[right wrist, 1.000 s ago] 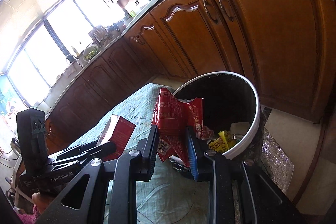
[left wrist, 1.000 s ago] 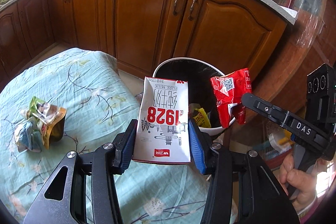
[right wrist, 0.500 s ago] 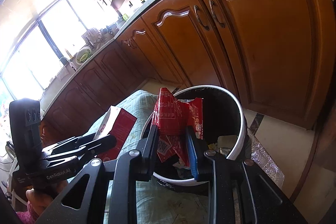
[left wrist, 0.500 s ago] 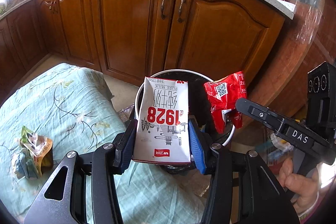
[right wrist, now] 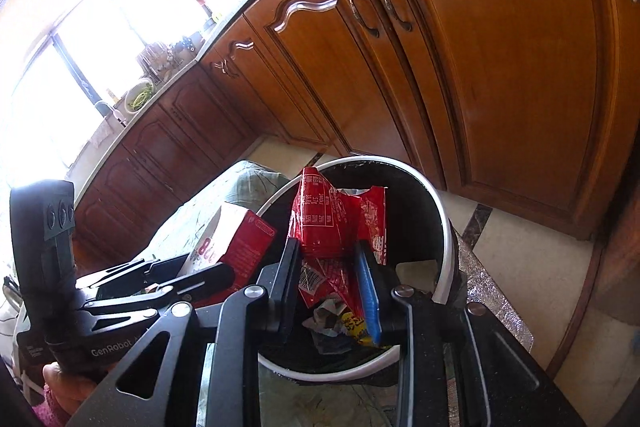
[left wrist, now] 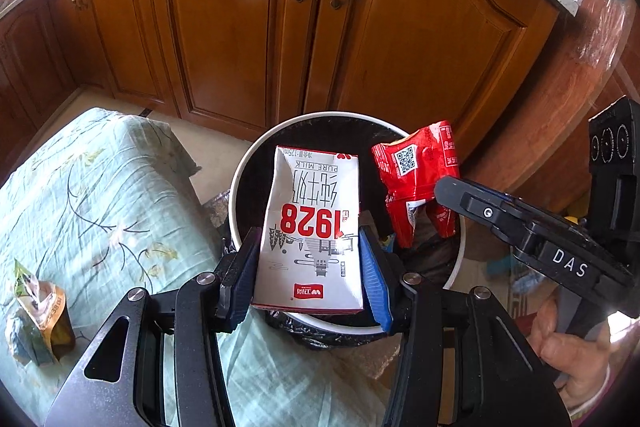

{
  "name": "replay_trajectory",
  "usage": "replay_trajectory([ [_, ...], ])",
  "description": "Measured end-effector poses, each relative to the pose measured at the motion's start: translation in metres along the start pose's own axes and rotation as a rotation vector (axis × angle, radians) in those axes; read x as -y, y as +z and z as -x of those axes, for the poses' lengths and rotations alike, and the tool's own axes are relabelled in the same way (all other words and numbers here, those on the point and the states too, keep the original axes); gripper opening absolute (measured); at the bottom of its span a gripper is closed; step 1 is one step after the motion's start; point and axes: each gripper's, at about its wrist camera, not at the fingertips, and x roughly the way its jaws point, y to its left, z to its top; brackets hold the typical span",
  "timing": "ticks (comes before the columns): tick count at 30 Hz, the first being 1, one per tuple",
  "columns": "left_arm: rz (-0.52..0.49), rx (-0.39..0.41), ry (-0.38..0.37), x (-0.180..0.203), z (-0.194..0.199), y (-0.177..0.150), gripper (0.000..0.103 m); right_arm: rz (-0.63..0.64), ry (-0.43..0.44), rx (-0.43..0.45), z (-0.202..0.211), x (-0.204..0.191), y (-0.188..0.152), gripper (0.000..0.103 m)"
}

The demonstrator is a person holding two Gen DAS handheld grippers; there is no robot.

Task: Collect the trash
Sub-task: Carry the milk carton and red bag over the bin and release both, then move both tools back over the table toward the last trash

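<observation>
My left gripper (left wrist: 307, 239) is shut on a white milk carton (left wrist: 312, 227) with red "1928" print, and holds it upright over the near rim of a round white-rimmed trash bin (left wrist: 240, 179) lined in black. My right gripper (right wrist: 328, 247) has a crumpled red snack wrapper (right wrist: 332, 211) between its pads above the bin's (right wrist: 444, 223) mouth. Its jaws are opening, and the wrapper still stands up between them. The left wrist view shows that wrapper (left wrist: 416, 163) at the right gripper's tip (left wrist: 440, 187). The carton (right wrist: 236, 239) shows at left in the right wrist view.
A table with a green floral cloth (left wrist: 80, 195) lies left of the bin, and crumpled wrappers (left wrist: 36, 311) lie on it. Brown cabinet doors (left wrist: 240, 27) stand close behind the bin. Yellow and other trash (right wrist: 356, 327) lies inside it. A hand (left wrist: 568, 339) grips the right tool.
Both grippers have moved toward the bin, which now sits closer and more centred under the carton and the wrapper. The gap between the right gripper's pads has widened slightly.
</observation>
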Motion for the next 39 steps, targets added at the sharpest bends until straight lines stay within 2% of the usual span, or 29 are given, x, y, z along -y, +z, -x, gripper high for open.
replay_trajectory([
  [1, -0.001, -0.010, 0.000, 0.000, -0.004, 0.001, 0.047, -0.006, -0.001, 0.002, -0.001, 0.001, 0.001, 0.039],
  [3, 0.000, -0.026, 0.004, 0.000, -0.010, 0.001, 0.047, -0.014, 0.004, 0.006, -0.002, 0.003, 0.002, 0.042],
  [5, 0.008, -0.029, -0.011, 0.001, -0.013, 0.001, 0.050, -0.023, 0.006, 0.008, -0.003, 0.006, 0.003, 0.052],
  [8, 0.011, -0.015, -0.012, 0.003, -0.011, 0.000, 0.061, -0.032, 0.007, 0.017, 0.000, 0.008, 0.002, 0.052],
  [15, 0.045, 0.028, -0.011, -0.010, 0.009, -0.019, 0.062, -0.054, 0.021, 0.036, 0.009, 0.009, -0.006, 0.054],
  [17, 0.069, 0.040, -0.017, -0.017, 0.017, -0.027, 0.062, -0.053, 0.031, 0.039, 0.012, 0.006, -0.011, 0.059],
  [23, 0.167, 0.091, -0.010, -0.043, 0.047, -0.067, 0.062, -0.051, 0.084, 0.045, 0.018, -0.013, -0.035, 0.082],
  [31, 0.282, 0.109, 0.031, -0.085, 0.079, -0.122, 0.062, -0.007, 0.162, 0.006, 0.015, -0.055, -0.062, 0.084],
  [39, 0.374, 0.131, 0.071, -0.124, 0.106, -0.159, 0.062, 0.060, 0.215, -0.062, -0.002, -0.098, -0.088, 0.084],
])
